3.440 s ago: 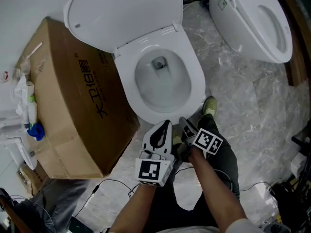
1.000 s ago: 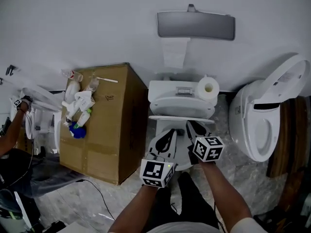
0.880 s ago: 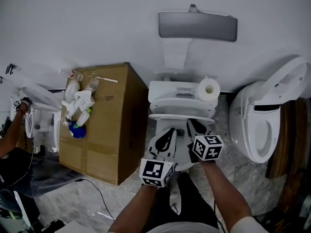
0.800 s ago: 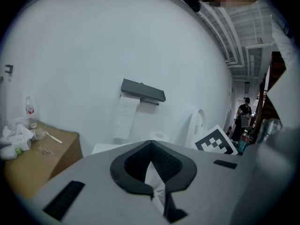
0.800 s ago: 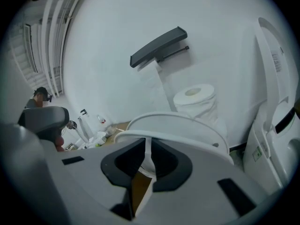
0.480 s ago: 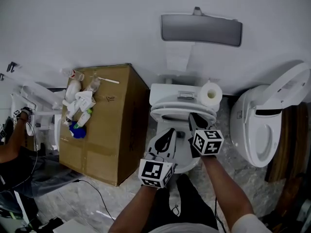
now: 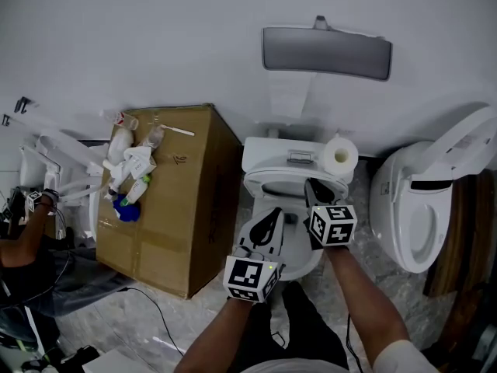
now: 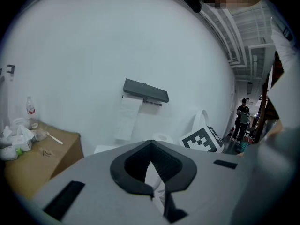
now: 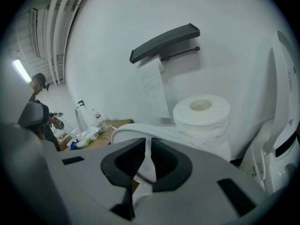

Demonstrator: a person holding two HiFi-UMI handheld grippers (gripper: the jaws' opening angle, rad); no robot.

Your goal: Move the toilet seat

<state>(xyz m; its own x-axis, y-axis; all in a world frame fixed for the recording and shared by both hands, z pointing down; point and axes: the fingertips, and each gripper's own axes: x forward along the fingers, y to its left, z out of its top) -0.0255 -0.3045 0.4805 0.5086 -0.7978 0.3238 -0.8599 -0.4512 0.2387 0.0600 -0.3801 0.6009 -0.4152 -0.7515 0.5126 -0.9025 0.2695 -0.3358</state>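
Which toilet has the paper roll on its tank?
The middle toilet, right beside the box: the roll stands on its tank. The right toilet has none, only a raised lid.

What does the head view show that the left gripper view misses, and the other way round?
Only the head view shows the left gripper from outside and a person low at the left edge. Only the left gripper view shows ceiling pipes and someone standing far off at the right. Both show the grey wall shelf, the toilet roll and the cardboard box with bottles on it.
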